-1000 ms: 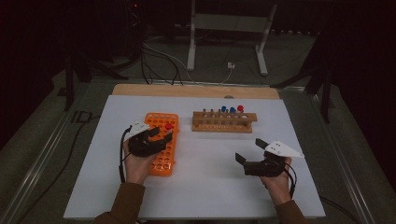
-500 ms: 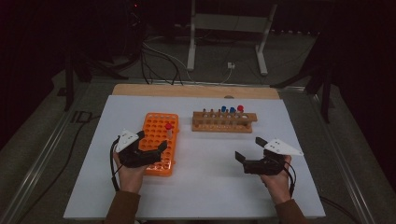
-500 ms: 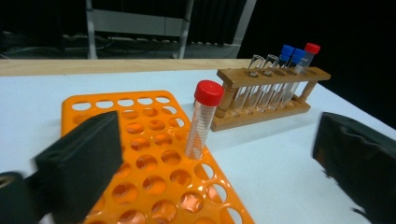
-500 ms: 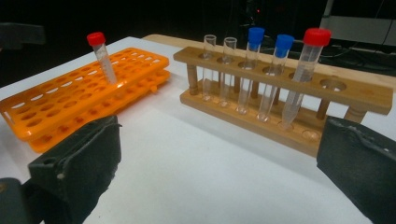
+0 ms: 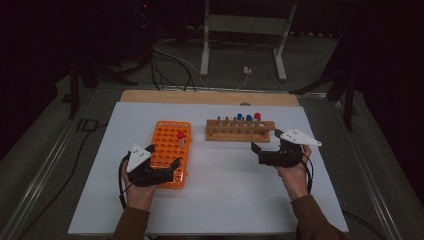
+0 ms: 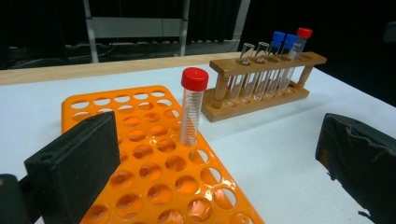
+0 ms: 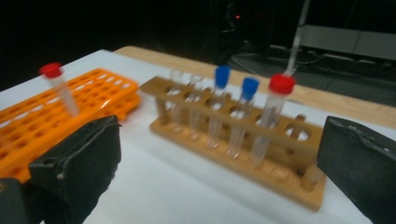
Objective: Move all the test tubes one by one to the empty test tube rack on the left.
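Note:
An orange tube rack (image 5: 167, 152) lies left of centre, with one red-capped tube (image 5: 181, 139) upright in a hole near its far right side. My left gripper (image 5: 176, 170) sits over the rack's near end. Its jaws have just been opening and stand wide, with nothing between them; the red-capped tube (image 6: 192, 109) stands ahead of them. A wooden rack (image 5: 240, 131) holds two uncapped tubes, two blue-capped tubes (image 7: 222, 105) and a second red-capped tube (image 7: 273, 116). My right gripper (image 5: 257, 154) is open, just in front of that rack's right end.
The white table top (image 5: 225, 195) has a wooden strip (image 5: 210, 97) along its far edge. Behind it, cables and a metal stand (image 5: 240, 30) are on the dark floor. A metal rail (image 5: 45, 165) runs along the table's left side.
My left gripper has let go of the red-capped tube in the orange rack and pulled back toward the person, jaws wider. My right gripper has moved forward and up toward the wooden rack.

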Available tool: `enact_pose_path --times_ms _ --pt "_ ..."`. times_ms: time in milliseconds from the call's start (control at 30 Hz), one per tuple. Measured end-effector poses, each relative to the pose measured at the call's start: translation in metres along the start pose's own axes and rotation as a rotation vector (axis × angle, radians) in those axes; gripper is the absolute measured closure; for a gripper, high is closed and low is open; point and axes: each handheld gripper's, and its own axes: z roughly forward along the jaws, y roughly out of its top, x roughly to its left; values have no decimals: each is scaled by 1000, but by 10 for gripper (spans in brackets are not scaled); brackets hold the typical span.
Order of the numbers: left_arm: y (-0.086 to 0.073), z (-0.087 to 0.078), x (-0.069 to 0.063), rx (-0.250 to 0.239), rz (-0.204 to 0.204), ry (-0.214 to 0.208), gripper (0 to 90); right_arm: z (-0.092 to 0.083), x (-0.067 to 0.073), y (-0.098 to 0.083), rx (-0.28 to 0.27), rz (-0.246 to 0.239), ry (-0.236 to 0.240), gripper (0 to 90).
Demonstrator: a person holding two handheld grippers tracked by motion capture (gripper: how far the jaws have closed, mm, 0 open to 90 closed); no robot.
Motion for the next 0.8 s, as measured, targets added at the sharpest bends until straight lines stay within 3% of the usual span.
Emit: enact_pose_path --times_ms 167,300,433,600,800 --pt "-4 -1 4 -4 -33 18 6 17 -14 6 21 32 -27 42" --pt "-4 -1 3 -7 -28 27 6 30 -23 9 29 44 -38 89" --pt "-5 2 1 -1 -17 32 6 45 -31 8 46 63 -46 209" --pt "-5 1 1 -3 -12 35 6 66 -38 5 97 85 -104 432" --pt "-5 0 1 -10 -15 36 6 83 -41 0 114 91 -135 559"
